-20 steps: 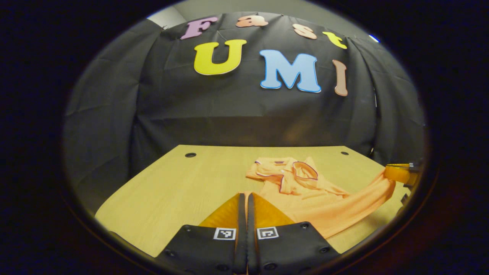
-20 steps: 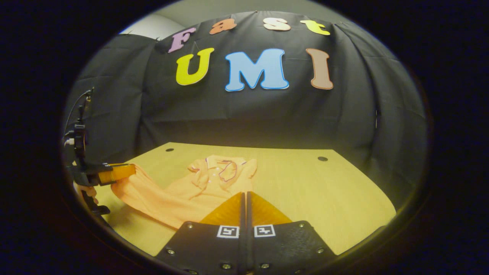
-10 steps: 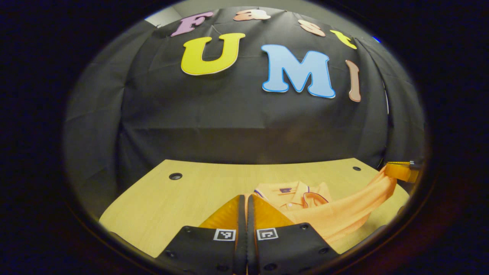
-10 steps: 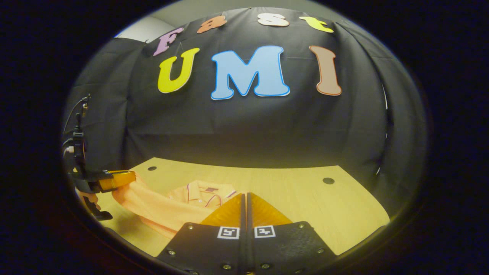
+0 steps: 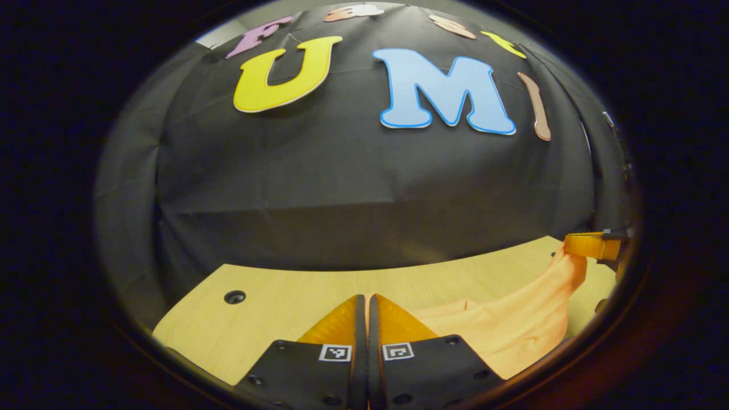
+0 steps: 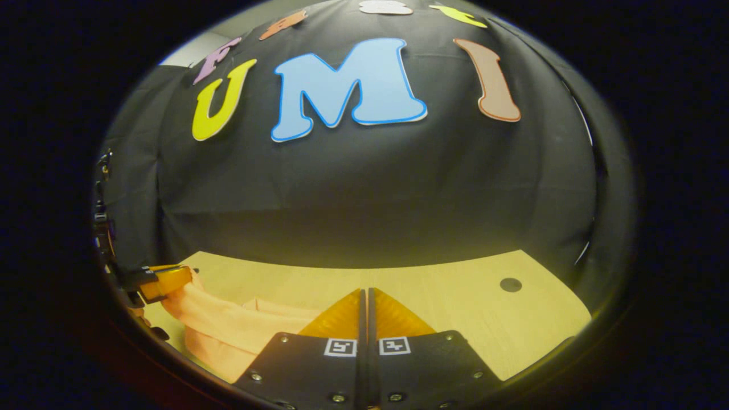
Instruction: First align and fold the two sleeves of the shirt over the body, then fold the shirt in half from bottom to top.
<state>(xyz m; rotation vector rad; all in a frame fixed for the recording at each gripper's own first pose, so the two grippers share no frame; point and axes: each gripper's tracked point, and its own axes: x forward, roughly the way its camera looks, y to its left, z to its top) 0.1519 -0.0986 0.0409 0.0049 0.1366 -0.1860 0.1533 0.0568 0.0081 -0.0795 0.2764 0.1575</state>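
Both tongs point(image 5: 364, 299) point(image 6: 364, 291) clamped on shirt point(image 5: 512, 327)

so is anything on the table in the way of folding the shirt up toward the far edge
Nothing visible. The table past the shirt is bare wood apart from flush holes. Both grippers, left and right, have jaws shut, with the shirt's hem strung between them.

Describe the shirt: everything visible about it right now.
The shirt is a plain orange garment of soft, finely textured knit. It hangs in a sagging band between the two grippers, its lower part draping toward the wooden table. In the left gripper view, one end is pinched by the right gripper at the far right. In the right gripper view, the other end runs up to the left gripper at the far left. The cloth bunches into folds near each grip. Collar and sleeves cannot be made out.
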